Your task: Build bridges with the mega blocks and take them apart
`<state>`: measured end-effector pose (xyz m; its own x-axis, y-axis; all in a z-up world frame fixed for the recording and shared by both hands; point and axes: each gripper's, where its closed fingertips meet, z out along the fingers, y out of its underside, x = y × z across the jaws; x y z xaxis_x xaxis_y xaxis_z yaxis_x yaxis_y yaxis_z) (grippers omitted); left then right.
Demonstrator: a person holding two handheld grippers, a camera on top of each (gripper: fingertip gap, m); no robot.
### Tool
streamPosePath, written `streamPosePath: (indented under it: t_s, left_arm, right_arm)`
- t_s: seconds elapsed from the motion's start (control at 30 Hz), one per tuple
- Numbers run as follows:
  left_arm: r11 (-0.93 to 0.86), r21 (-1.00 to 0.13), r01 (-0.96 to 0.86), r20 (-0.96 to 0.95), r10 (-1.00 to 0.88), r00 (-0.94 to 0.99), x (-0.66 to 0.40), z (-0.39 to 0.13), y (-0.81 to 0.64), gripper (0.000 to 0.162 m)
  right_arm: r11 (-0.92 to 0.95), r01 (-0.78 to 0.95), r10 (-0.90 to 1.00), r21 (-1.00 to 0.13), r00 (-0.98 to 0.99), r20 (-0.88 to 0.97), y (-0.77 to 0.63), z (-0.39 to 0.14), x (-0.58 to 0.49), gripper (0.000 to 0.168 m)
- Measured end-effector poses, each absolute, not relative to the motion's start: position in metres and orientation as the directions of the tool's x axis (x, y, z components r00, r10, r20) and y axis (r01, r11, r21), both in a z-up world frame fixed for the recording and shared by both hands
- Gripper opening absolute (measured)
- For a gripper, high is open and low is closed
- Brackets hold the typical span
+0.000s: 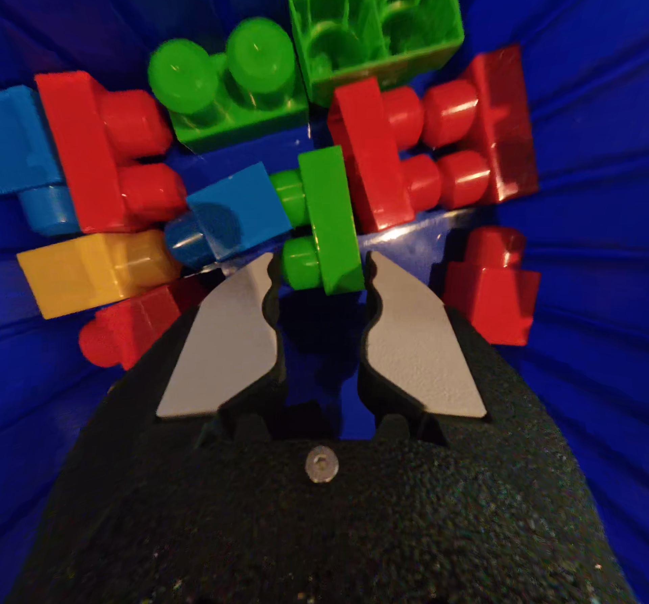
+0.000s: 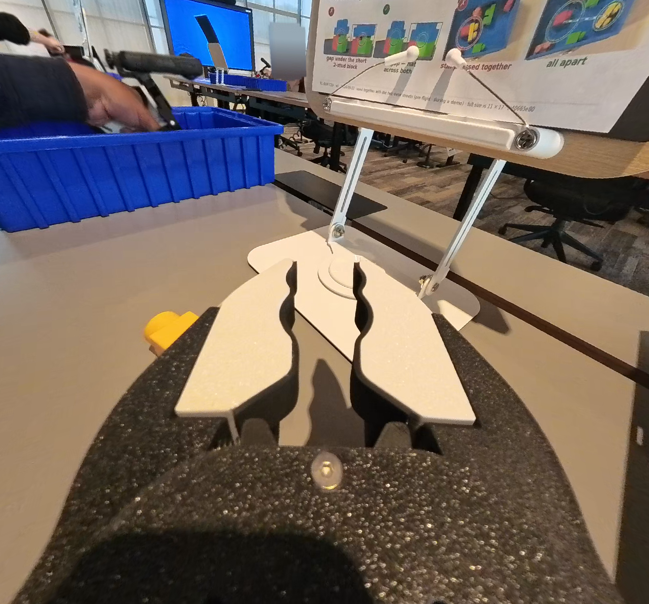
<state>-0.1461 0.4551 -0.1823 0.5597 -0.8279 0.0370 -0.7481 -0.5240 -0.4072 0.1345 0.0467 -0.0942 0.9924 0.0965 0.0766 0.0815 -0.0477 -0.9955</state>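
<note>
Left gripper (image 1: 320,264) down inside blue bin (image 1: 579,201), fingers (image 1: 242,310) released, gap wide. Green block (image 1: 330,218) on edge just ahead of fingertips, near end between them; contact possibly with right finger, blur prevents certainty. Other blocks loose around: blue block (image 1: 238,208) beside it left, red block (image 1: 372,155) right. Right gripper (image 2: 325,264) over worktop (image 2: 105,289), fingers parted, nothing held. Yellow block (image 2: 168,327) beside left finger, partly hidden.
</note>
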Motion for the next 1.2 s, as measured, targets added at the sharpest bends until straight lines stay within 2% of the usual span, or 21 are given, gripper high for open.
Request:
streamPosePath:
  t_s: [0.2, 0.3, 0.4, 0.5, 0.57, 0.67, 0.77, 0.9, 1.0, 1.07, 1.2]
  left_arm:
    - [-0.502, -0.388, -0.773, -0.009, -0.837, 0.548, -0.150, -0.186, 0.456, 0.043]
    - [-0.518, -0.423, -0.743, -0.001, -0.820, 0.572, -0.154, -0.167, 0.455, 0.043]
    - [-0.484, -0.538, -0.690, -0.006, -0.816, 0.578, -0.152, -0.121, 0.447, 0.043]
    - [-0.369, -0.663, -0.651, -0.037, -0.853, 0.521, -0.134, -0.068, 0.412, 0.042]
    - [-0.232, -0.742, -0.629, -0.067, -0.908, 0.413, -0.106, -0.031, 0.364, 0.043]
    - [-0.005, -0.830, -0.557, -0.090, -0.986, 0.143, -0.045, 0.007, 0.260, 0.042]
    - [0.119, -0.839, -0.531, -0.108, -0.993, -0.051, 0.008, -0.007, 0.175, 0.042]
    - [0.220, -0.810, -0.544, -0.137, -0.972, -0.189, 0.058, -0.073, 0.112, 0.042]
    - [0.295, -0.783, -0.547, -0.233, -0.955, -0.182, 0.074, -0.116, 0.099, 0.042]
    - [0.377, -0.797, -0.472, -0.340, -0.926, -0.166, 0.080, -0.125, 0.092, 0.042]
    - [0.554, -0.714, -0.427, -0.563, -0.818, -0.119, 0.085, -0.124, 0.088, 0.042]
  right_arm:
    - [-0.048, 0.082, 0.098, -0.995, 0.992, 0.077, 0.047, -0.094, 0.134, 0.030]
    - [-0.046, 0.079, 0.099, -0.996, 0.992, 0.074, 0.047, -0.094, 0.134, 0.030]
    - [-0.045, 0.076, 0.099, -0.996, 0.993, 0.071, 0.046, -0.094, 0.135, 0.030]
    - [-0.048, 0.077, 0.100, -0.996, 0.992, 0.072, 0.047, -0.094, 0.134, 0.030]
    - [-0.049, 0.078, 0.101, -0.996, 0.992, 0.072, 0.047, -0.094, 0.134, 0.030]
    - [-0.049, 0.071, 0.101, -0.996, 0.993, 0.066, 0.047, -0.094, 0.135, 0.030]
    - [-0.045, 0.058, 0.102, -0.997, 0.993, 0.053, 0.046, -0.093, 0.136, 0.030]
    - [-0.075, 0.044, 0.137, -0.996, 0.990, 0.033, 0.044, -0.097, 0.134, 0.030]
    - [-0.131, -0.021, 0.196, -0.991, 0.979, -0.047, 0.041, -0.101, 0.128, 0.030]
    - [-0.189, -0.120, 0.249, -0.975, 0.954, -0.166, 0.042, -0.105, 0.123, 0.034]
    - [-0.280, -0.313, 0.329, -0.908, 0.857, -0.397, 0.043, -0.106, 0.111, 0.040]
